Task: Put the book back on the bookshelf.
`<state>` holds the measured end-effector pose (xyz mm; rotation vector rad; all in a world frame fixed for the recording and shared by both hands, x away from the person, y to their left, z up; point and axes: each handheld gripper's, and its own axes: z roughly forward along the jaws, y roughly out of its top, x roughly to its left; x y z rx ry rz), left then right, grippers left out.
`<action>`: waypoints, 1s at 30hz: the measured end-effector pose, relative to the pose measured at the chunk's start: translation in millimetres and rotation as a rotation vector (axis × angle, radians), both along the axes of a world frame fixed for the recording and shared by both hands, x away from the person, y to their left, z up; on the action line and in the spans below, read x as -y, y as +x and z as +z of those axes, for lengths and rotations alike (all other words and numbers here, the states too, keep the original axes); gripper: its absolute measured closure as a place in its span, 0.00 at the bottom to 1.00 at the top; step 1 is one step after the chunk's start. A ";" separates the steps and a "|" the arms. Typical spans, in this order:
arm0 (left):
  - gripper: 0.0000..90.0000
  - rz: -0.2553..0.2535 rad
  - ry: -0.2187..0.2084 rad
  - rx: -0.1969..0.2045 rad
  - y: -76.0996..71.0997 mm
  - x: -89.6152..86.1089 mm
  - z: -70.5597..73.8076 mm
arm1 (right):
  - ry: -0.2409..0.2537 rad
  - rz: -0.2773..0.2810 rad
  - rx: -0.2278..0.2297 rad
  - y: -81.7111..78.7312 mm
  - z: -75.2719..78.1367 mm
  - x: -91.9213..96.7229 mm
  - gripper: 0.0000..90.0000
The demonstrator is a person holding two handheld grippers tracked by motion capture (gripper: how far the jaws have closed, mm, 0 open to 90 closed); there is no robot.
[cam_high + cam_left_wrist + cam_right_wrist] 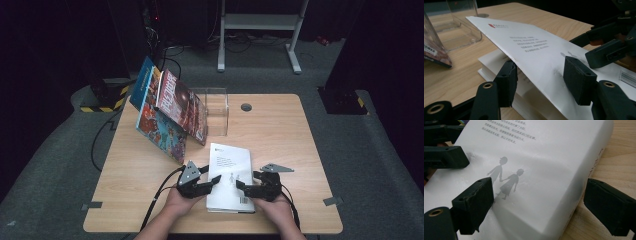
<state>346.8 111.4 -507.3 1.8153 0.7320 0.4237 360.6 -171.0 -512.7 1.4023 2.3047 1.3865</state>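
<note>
A white book lies flat near the table's front edge, its cover showing grey text and two small walking figures. My left gripper comes in from the book's left. In the left gripper view one finger sits under the raised edge of the cover and the other finger rests on top of it; the jaws stand well apart, so the gripper is open. My right gripper is open too, straddling the spine side: one finger on the cover, the other on the wood beside the spine.
Several colourful books lean at the back left against a clear acrylic holder, which also stands ahead in the left gripper view. A round grommet sits in the wooden table. White frame legs stand on the floor behind.
</note>
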 end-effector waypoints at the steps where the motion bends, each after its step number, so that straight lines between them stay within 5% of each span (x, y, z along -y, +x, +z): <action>1: 0.51 0.000 0.000 0.004 -0.4 0.1 0.3 | 0.000 0.005 0.005 0.4 -0.1 0.4 0.10; 12: 0.52 -0.017 -0.004 -0.003 -0.5 -1.3 2.0 | 0.025 0.019 -0.022 2.7 -1.2 1.0 0.09; 18: 0.52 -0.042 0.009 0.032 -3.2 -1.9 4.8 | 0.022 0.023 -0.011 0.7 0.5 1.2 0.09; 30: 0.54 -0.047 0.019 0.100 -10.3 -1.2 7.9 | 0.102 0.033 -0.043 3.3 -4.6 7.2 0.08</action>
